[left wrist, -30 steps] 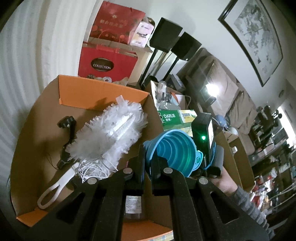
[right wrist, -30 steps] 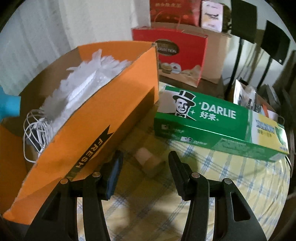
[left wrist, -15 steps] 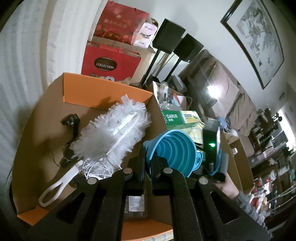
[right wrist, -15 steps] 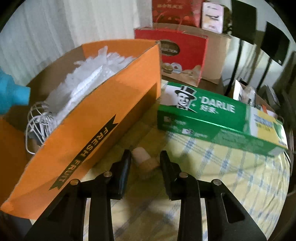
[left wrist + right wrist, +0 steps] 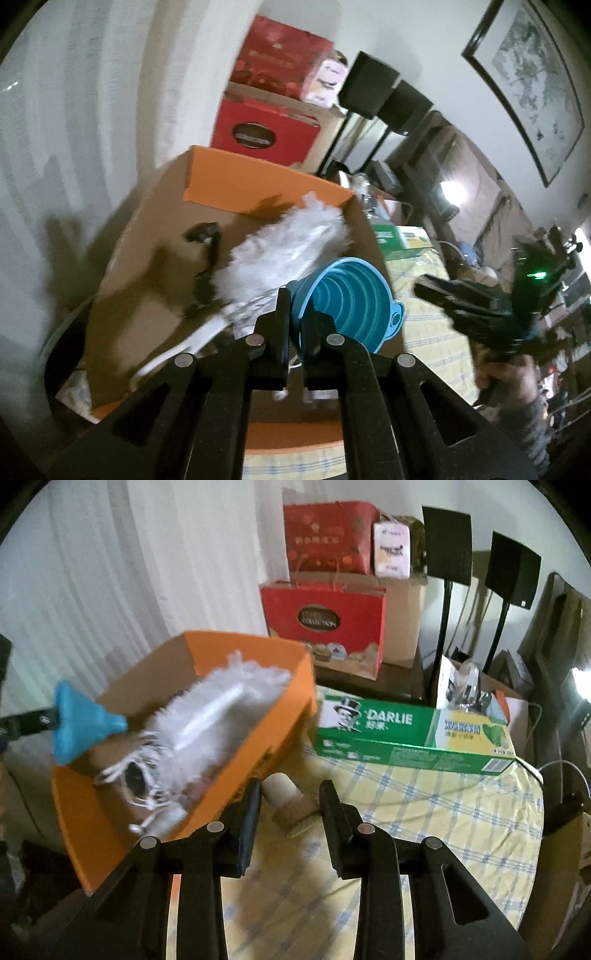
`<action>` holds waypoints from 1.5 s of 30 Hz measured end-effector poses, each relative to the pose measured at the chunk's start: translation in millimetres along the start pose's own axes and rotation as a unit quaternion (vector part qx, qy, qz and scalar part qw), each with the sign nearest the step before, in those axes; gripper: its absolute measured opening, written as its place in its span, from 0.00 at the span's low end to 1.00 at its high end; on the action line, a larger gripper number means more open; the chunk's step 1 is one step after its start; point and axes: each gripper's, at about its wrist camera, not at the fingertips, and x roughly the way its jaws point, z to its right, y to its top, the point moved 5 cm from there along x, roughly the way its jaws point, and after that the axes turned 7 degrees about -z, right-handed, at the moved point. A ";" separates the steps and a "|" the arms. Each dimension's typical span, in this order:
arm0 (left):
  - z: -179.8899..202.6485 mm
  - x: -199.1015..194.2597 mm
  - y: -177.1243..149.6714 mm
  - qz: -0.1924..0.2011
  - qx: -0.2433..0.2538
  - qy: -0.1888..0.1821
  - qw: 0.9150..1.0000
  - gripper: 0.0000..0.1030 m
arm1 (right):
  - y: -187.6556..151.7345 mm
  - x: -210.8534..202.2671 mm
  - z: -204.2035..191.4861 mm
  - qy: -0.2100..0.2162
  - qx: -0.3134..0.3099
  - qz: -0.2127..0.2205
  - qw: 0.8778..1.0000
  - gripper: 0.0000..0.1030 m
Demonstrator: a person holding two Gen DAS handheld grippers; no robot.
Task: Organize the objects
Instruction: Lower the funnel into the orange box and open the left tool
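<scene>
Two things are mid-carry: your left gripper [image 5: 294, 334] is clamped on the blue funnel [image 5: 347, 304] above the orange box [image 5: 255, 738], and your right gripper [image 5: 290, 805] pinches the cork stopper [image 5: 291, 805]. Duster [image 5: 221, 716] and cable are in already; toothpaste box [image 5: 413, 734] is left.

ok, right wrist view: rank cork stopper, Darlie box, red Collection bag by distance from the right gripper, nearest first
1. cork stopper: between the right gripper's fingers, just above the checked cloth.
2. Darlie box: lying on the cloth, ahead and to the right.
3. red Collection bag: beyond the table, by the wall, straight ahead.
</scene>
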 end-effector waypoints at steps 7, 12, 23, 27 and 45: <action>-36.5 -2.5 -10.6 0.000 -0.015 0.044 0.999 0.04 | 2.3 -21.8 -41.7 0.021 -0.005 0.001 1.000 0.31; -56.3 -1.3 -17.4 -0.003 -0.030 0.057 0.998 0.04 | 2.0 -19.6 -79.7 0.042 -0.025 -0.005 0.999 0.31; -76.3 -4.6 -20.4 0.002 -0.027 0.089 0.996 0.04 | 0.2 3.0 -124.7 0.052 -0.029 -0.010 0.998 0.31; -80.7 -3.7 -19.1 0.003 -0.023 0.102 0.995 0.04 | -0.4 10.0 -136.5 0.056 -0.032 -0.013 0.998 0.31; -94.7 6.5 -18.3 -0.016 -0.041 0.102 0.994 0.26 | -4.2 41.4 -176.4 0.079 -0.044 -0.045 0.995 0.32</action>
